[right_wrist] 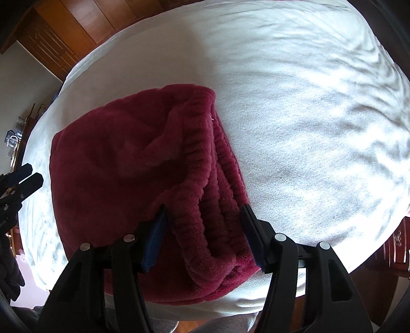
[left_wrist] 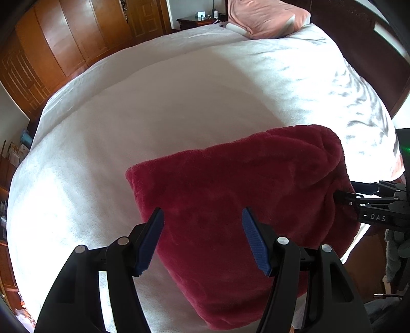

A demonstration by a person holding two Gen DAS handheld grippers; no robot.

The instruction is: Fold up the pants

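The dark red fleece pants [left_wrist: 230,184] lie folded into a thick packet near the close edge of the white bed [left_wrist: 153,102]. My left gripper [left_wrist: 202,217] hovers open over the packet's left part, with nothing between its blue pads. In the right wrist view the pants [right_wrist: 123,153] show their stacked ribbed waistband edges [right_wrist: 217,205] on the right side. My right gripper [right_wrist: 203,215] straddles those edges with its jaws apart, the fabric loose between them. Each gripper also shows in the other's view: the right gripper [left_wrist: 343,197] at the packet's right end, the left gripper [right_wrist: 30,176] at its left.
The white bedspread [right_wrist: 307,128] is wrinkled to the right of the pants. A pink pillow [left_wrist: 261,18] lies at the head of the bed. A wooden wardrobe [left_wrist: 64,43] and a nightstand [left_wrist: 197,23] stand beyond it. The bed's near edge [right_wrist: 230,304] is close under the grippers.
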